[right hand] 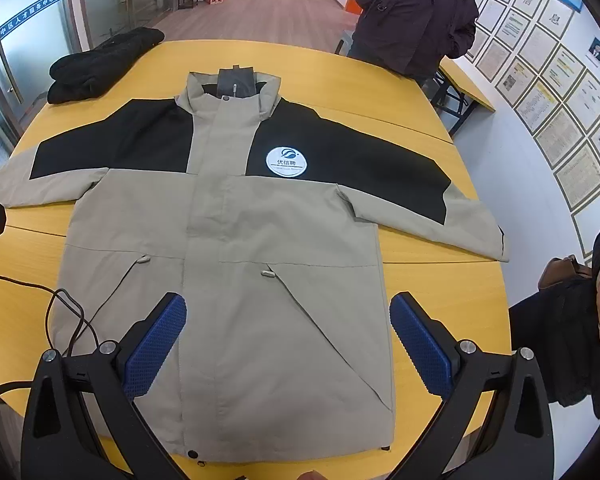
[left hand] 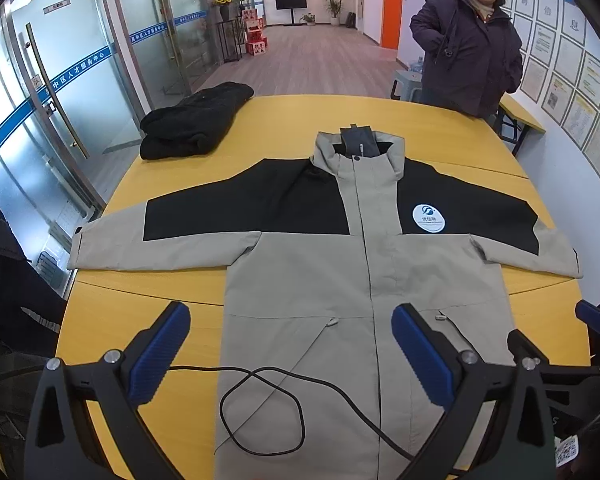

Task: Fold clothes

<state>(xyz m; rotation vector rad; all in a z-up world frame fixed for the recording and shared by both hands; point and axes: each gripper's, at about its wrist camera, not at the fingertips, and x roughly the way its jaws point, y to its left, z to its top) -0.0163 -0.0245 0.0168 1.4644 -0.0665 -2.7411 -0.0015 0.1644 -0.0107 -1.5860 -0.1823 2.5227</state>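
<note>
A beige and black jacket (left hand: 340, 264) lies flat, front up, sleeves spread, on the yellow table (left hand: 148, 300); it also shows in the right wrist view (right hand: 236, 224). It has a round white logo (right hand: 287, 161) on the chest. My left gripper (left hand: 290, 344) is open and empty, held above the jacket's lower left part. My right gripper (right hand: 288, 332) is open and empty, above the jacket's lower right part near the hem. The right gripper's finger (left hand: 592, 316) shows at the right edge of the left wrist view.
A folded black garment (left hand: 196, 120) lies at the table's far left. A black cable (left hand: 268, 404) loops over the jacket's lower left. A person in a dark coat (left hand: 468, 40) stands at the far edge. Another person (right hand: 580, 320) sits at the right. Glass doors (left hand: 60, 100) stand left.
</note>
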